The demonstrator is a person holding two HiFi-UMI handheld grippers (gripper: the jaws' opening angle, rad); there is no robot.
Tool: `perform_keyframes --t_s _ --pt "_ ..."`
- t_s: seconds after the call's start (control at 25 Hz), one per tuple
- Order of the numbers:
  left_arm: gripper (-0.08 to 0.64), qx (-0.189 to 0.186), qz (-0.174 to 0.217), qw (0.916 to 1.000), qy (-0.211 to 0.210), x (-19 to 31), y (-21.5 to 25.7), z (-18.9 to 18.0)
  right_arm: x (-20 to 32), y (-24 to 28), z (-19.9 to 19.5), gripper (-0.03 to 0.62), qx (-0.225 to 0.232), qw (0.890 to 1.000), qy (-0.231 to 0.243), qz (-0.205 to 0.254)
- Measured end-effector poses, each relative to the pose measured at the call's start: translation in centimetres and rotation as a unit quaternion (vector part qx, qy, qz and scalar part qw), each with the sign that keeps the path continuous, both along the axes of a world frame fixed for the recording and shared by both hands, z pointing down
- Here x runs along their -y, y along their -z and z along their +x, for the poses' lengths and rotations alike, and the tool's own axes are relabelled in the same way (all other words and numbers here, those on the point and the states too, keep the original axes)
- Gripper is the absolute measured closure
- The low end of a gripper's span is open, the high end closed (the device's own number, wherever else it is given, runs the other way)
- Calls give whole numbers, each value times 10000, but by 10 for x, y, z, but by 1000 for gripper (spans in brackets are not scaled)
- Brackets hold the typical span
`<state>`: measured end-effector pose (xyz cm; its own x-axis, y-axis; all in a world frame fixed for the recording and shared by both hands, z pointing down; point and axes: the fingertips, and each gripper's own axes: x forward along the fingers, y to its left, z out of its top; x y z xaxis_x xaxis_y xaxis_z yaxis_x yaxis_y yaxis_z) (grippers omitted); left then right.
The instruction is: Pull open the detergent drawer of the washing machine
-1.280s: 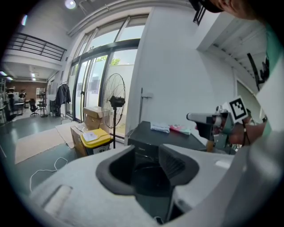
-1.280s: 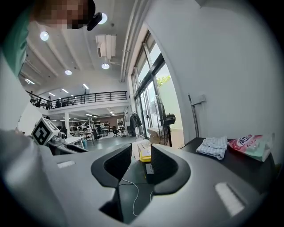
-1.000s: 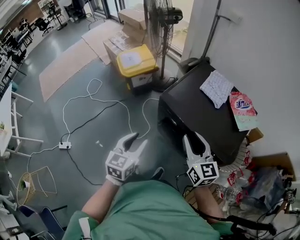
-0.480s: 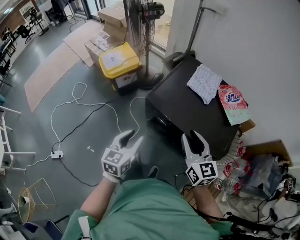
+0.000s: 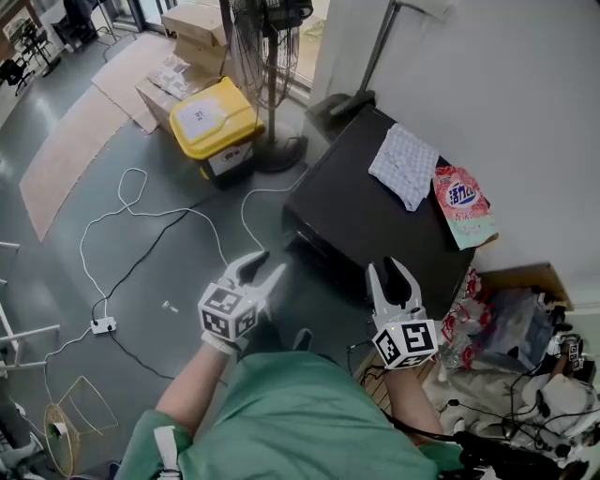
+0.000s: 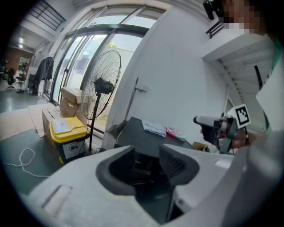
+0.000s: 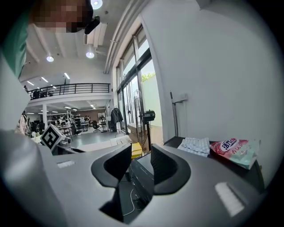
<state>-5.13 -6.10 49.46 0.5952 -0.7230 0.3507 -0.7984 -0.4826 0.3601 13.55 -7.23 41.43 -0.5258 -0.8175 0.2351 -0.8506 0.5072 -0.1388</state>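
Against the white wall stands the black washing machine (image 5: 352, 202), its front turned toward the person; the detergent drawer cannot be picked out on that dark front from any view. On its lid lies a pale checked cloth (image 5: 403, 166), and just beside it, nearer the wall, a pink-and-red detergent pouch (image 5: 462, 204) with white characters on a blue patch, too small to read for certain. The left gripper (image 5: 267, 264) hangs over the grey floor in front of the machine, its jaws apart with nothing between them. The right gripper (image 5: 386, 270) is held close to the machine's near front corner, its jaws parted by a narrower gap and likewise empty. Each carries a cube of black-and-white square markers. Further off on the floor sits a bin with a yellow lid (image 5: 208, 117): a white label is stuck on the lid and another on its front, the print on both illegible. A pedestal fan (image 5: 262, 52) stands beside the bin, with cardboard boxes (image 5: 192, 23) behind it, and a white power strip (image 5: 103, 325) lies well apart, to the left
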Motion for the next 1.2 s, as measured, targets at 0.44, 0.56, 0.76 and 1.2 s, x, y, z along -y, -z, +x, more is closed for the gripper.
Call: perform_keyframes --t_s 0.44,0.56,0.76,1.2 --pt "330 -547 -762 9788 -1819 58 -89 17 45 6 -26 472 -347 9972 -655 11" --pt "325 -796 -1187 9653 -2185 68 -120 29 46 1 -28 472 -411 9961 -784 -45" --pt "322 -1016 -1620 9489 -2511 80 -158 51 46 -16 -23 472 -501 9953 -792 -232" --pt "285 -1199 -2049 9358 -2606 110 -210 64 53 -39 4 472 -377 9936 -911 -555"
